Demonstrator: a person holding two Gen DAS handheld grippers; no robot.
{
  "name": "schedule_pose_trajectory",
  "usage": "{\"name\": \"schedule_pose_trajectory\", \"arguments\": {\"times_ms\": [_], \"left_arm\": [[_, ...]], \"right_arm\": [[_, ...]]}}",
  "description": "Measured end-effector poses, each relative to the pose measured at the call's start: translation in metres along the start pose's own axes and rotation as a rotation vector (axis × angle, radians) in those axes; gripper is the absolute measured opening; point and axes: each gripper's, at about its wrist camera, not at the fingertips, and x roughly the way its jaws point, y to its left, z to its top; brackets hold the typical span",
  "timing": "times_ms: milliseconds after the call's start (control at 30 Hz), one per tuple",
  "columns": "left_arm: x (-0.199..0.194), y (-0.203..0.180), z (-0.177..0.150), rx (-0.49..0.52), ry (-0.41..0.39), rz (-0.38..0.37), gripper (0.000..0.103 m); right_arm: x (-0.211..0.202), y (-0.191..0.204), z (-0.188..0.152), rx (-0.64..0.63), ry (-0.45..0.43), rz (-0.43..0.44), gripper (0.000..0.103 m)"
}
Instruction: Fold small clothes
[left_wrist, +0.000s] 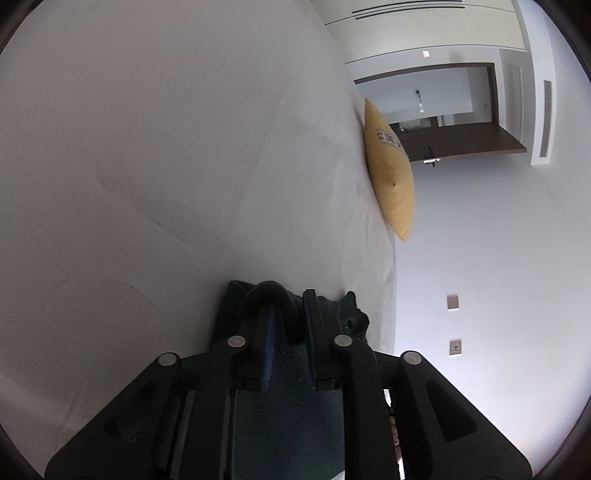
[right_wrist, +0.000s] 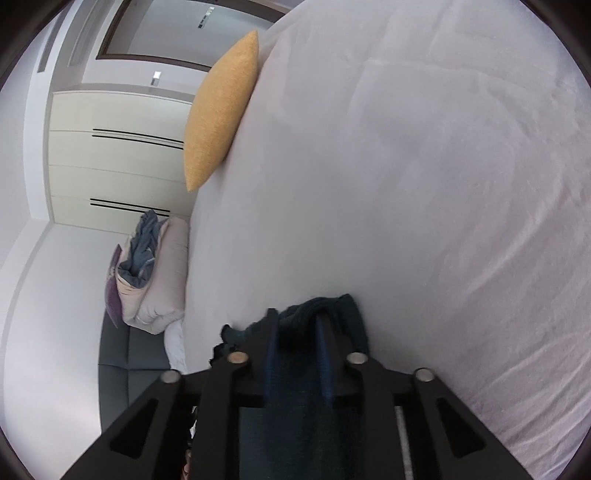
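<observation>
Dark teal garment (left_wrist: 284, 314) sits bunched on the white bed (left_wrist: 166, 166), low in both frames.
Left claw (left_wrist: 286, 306) and right claw (right_wrist: 299, 325) stand slightly apart around it; folding looks unfinished.

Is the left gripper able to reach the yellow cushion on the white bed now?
Probably yes: bare white bed lies between the left gripper and the yellow cushion, though dark knitted cloth sits between its fingers.
</observation>
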Motion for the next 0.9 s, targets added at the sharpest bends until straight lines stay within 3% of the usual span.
{"name": "schedule_pose_trajectory", "arguments": {"times_ms": [67, 100, 133, 233, 300, 333, 433, 567, 733, 900], "left_arm": [[-0.010, -0.002, 0.001, -0.003, -0.038, 0.017, 0.034], [-0.016, 0.000, 0.004, -0.018, -0.067, 0.019, 0.058], [-0.020, -0.002, 0.005, -0.026, -0.090, 0.024, 0.071], [-0.037, -0.009, 0.006, -0.010, -0.148, 0.033, 0.071], [-0.043, -0.026, -0.003, 0.039, -0.164, 0.059, 0.071], [-0.043, -0.035, -0.007, 0.062, -0.164, 0.056, 0.071], [-0.033, -0.066, -0.033, 0.156, -0.129, 0.035, 0.071], [-0.001, -0.098, -0.078, 0.334, -0.047, 0.063, 0.071], [0.033, -0.088, -0.106, 0.370, 0.013, 0.142, 0.071], [0.034, -0.073, -0.113, 0.390, 0.005, 0.154, 0.070]], "right_arm": [[-0.003, 0.002, 0.000, 0.004, -0.015, 0.006, 0.037], [-0.004, 0.003, 0.000, 0.006, -0.022, 0.011, 0.043], [-0.006, 0.003, 0.000, 0.007, -0.025, 0.017, 0.045], [-0.012, 0.006, 0.000, 0.009, -0.044, 0.017, 0.053], [-0.022, 0.007, -0.002, 0.018, -0.074, -0.021, 0.077], [-0.027, 0.008, -0.003, 0.022, -0.096, -0.033, 0.080], [-0.044, 0.012, -0.008, 0.009, -0.125, -0.025, 0.081], [-0.067, 0.022, -0.030, -0.041, -0.133, 0.029, 0.081], [-0.055, 0.041, -0.063, -0.133, -0.008, 0.094, 0.081], [-0.018, 0.045, -0.084, -0.198, 0.100, 0.058, 0.080]]}}
